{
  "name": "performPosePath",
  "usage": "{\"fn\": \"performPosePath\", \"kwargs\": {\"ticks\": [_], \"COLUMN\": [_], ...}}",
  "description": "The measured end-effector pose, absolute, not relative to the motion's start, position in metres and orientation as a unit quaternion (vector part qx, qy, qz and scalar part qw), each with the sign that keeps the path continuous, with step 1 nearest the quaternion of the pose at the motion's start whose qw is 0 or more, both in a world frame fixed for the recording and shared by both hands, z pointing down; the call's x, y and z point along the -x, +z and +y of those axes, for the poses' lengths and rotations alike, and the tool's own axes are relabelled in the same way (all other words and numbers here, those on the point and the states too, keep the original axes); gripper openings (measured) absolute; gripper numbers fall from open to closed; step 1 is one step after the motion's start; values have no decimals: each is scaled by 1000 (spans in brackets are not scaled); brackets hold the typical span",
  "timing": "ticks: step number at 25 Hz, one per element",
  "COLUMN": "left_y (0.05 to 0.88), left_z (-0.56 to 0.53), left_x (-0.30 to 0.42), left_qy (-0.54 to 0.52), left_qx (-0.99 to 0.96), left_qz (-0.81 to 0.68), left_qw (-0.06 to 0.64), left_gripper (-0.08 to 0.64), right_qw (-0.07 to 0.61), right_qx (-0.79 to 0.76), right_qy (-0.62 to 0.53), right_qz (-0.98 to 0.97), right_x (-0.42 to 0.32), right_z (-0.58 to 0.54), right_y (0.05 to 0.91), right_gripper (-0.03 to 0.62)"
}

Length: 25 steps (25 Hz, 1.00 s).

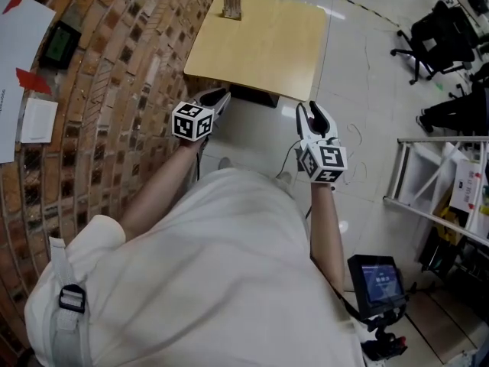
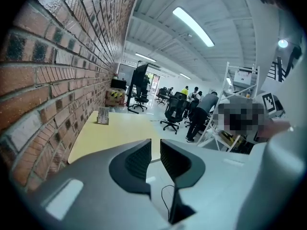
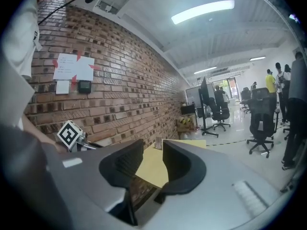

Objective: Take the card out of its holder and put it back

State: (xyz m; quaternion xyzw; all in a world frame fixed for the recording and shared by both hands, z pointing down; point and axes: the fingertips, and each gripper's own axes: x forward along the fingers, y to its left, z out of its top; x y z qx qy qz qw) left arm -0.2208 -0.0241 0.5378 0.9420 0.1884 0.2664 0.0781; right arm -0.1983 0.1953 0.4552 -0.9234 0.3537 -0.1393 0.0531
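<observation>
Because the person stands just short of the near edge of the surface (image 1: 267,48), both claws hover at waist level with nothing between their jaws. The left claw (image 1: 220,98), at 11 o'clock from the body, shows only a narrow gap, while the right claw (image 1: 314,115), at 1 o'clock, is spread wider, probably readied for the pull. Farther off, the card holder (image 1: 232,8) stands upright at the surface's far 11 o'clock corner beside the brick wall (image 1: 107,67). The card inside is too small to tell apart.
</observation>
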Motion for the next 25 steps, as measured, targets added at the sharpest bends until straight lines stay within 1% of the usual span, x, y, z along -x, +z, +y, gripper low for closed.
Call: {"fn": "performPosePath", "kwargs": {"ticks": [4, 9, 16, 17, 18, 25], "left_y": [541, 548, 559, 560, 561, 564], "left_z": [-10, -2, 7, 9, 11, 40], "left_x": [221, 221, 220, 220, 220, 208], "left_qy": [273, 281, 295, 297, 300, 302], "left_qx": [-940, -938, -932, -930, -929, -919], "left_qz": [190, 192, 202, 204, 208, 249], "left_qw": [74, 70, 65, 64, 62, 55], "left_gripper": [78, 80, 80, 80, 80, 80], "right_qw": [56, 45, 57, 50, 41, 29], "right_qx": [925, 924, 927, 926, 924, 933], "right_qy": [-147, -174, -197, -204, -208, -201], "right_qz": [347, 337, 313, 315, 318, 298], "right_x": [199, 203, 204, 205, 208, 213], "right_z": [207, 223, 249, 251, 252, 269], "right_y": [466, 490, 505, 507, 507, 494], "right_gripper": [122, 121, 120, 89, 39, 22]}}
